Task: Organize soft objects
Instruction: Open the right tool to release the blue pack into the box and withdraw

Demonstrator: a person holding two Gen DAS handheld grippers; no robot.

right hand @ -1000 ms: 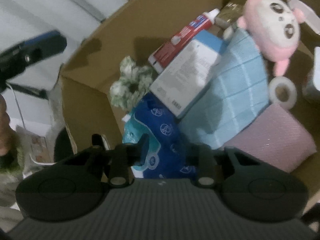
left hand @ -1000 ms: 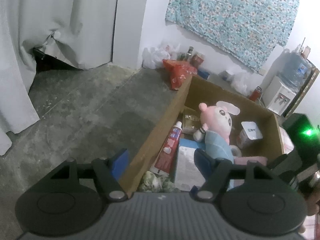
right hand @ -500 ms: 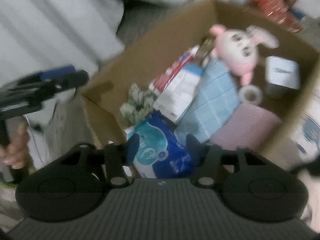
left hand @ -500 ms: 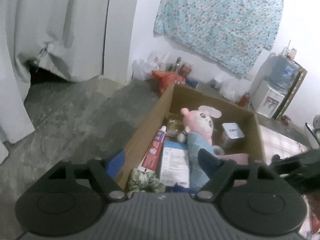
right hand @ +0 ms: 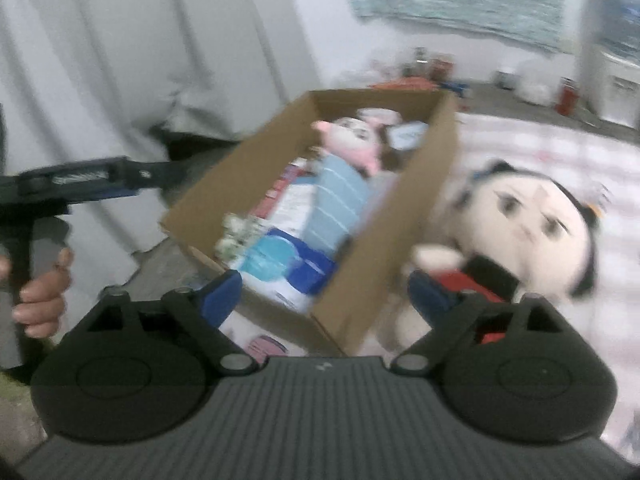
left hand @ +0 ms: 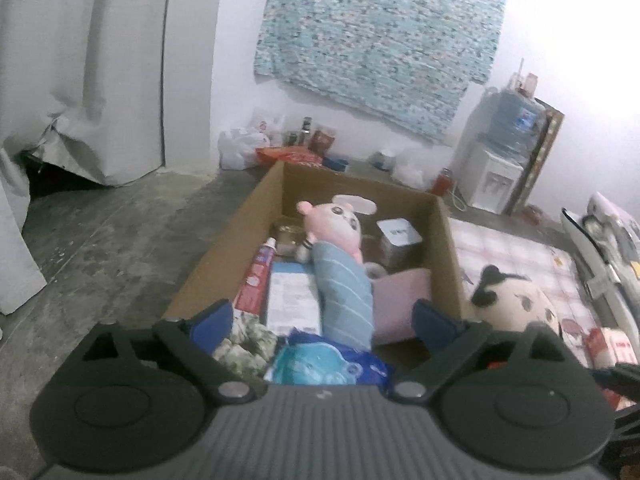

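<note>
Soft, dim indoor light with a bluish cast, no hard shadows. The left wrist view is fairly sharp; the right is smeared by motion blur. Fisheye bending darkens both pictures' corners.

wall cloth (left hand: 376,40) | water dispenser (left hand: 496,168) | white curtain (left hand: 80,64) | concrete floor (left hand: 112,248)

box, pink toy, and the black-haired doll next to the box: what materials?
Box: brown corrugated cardboard by the look, matte, with raw cut edges. Pink toy: plush fabric, likely stuffed, rounded with printed or stitched eyes. Black-haired doll: soft plush too, pale matte face, dark fabric hair; the blur hides the weave.
</note>
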